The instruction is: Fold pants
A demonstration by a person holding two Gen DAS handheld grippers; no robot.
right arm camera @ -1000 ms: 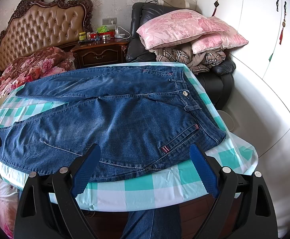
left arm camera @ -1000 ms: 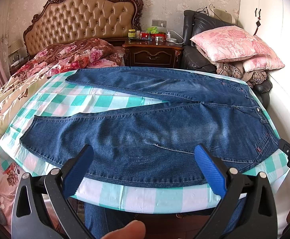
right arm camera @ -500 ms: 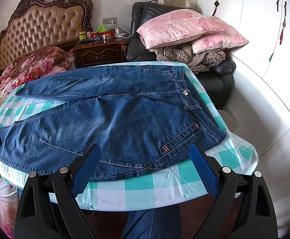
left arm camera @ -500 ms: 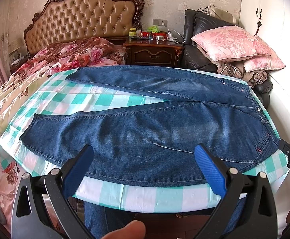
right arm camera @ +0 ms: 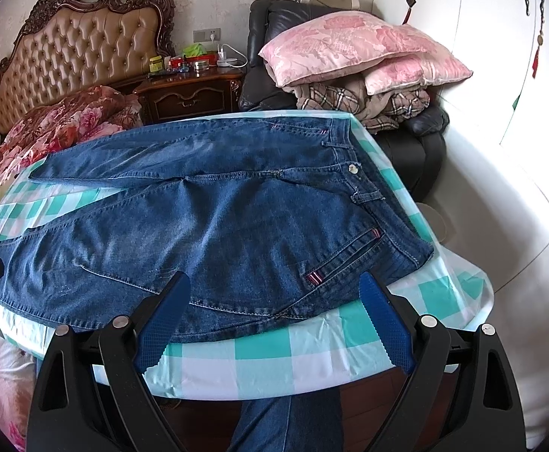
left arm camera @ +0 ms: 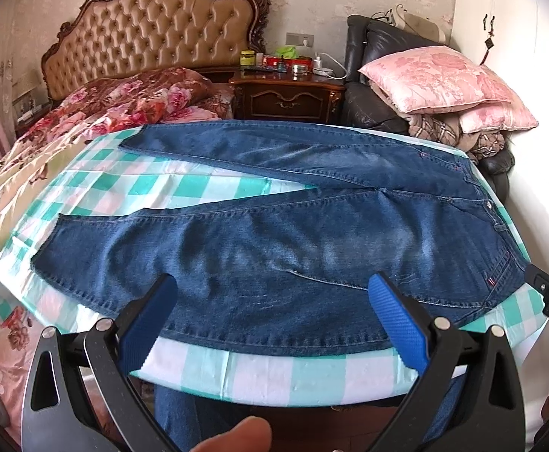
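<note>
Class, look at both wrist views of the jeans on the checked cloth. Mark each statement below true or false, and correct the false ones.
1. The jeans lie spread flat with legs apart. True.
2. The left claw grips the jeans. False: it is open and holds nothing.
3. The waistband points toward the floral bed. False: it points toward the pink pillows.
4. The right claw is open. True.
5. The checked cloth is red. False: it is green and white.

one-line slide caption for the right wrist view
Open right gripper poised over blue denim jeans spread flat on a green-checked tablecloth.
</note>
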